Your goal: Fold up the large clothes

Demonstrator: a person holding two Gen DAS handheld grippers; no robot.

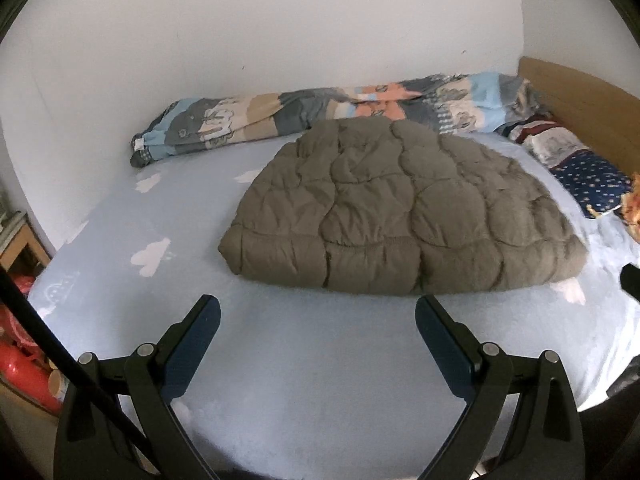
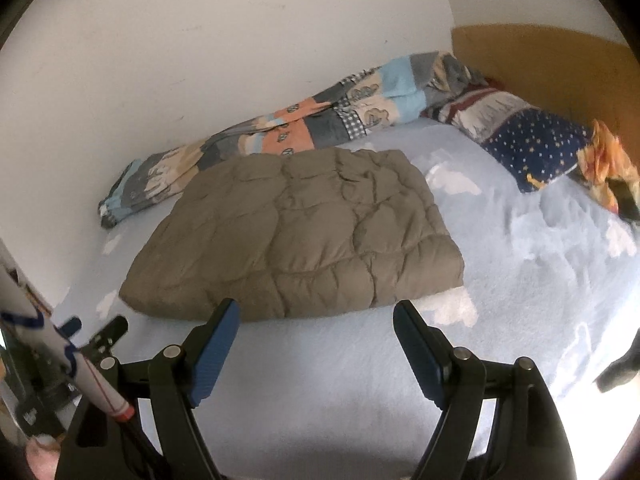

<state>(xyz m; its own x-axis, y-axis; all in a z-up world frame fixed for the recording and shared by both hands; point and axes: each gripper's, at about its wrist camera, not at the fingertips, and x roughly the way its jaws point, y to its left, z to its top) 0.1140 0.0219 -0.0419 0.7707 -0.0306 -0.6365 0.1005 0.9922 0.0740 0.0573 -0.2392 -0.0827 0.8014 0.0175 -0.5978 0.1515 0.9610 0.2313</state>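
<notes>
- The olive-brown quilted jacket lies folded into a thick, roughly rectangular bundle on the bed, about mid-mattress, its rounded folded edge facing the cameras.
- The bed wears a pale blue sheet printed with white clouds.
- The left hand-held gripper hangs over bare sheet just short of the jacket's near edge, its two blue-padded fingers spread wide with nothing between them.
- The right hand-held gripper hovers likewise before the same near edge, jaws spread wide and empty; its finger tips appear close to the jacket, but contact cannot be judged.
- Behind the jacket, a patchwork duvet in blue, grey, peach and beige lies rolled along the white wall.
- A navy pillow dotted with small stars rests at the head end, beside a wooden headboard.
- An orange patterned cloth sits next to the pillow.
- Red objects sit off the bed at the left edge of the left wrist view.
</notes>
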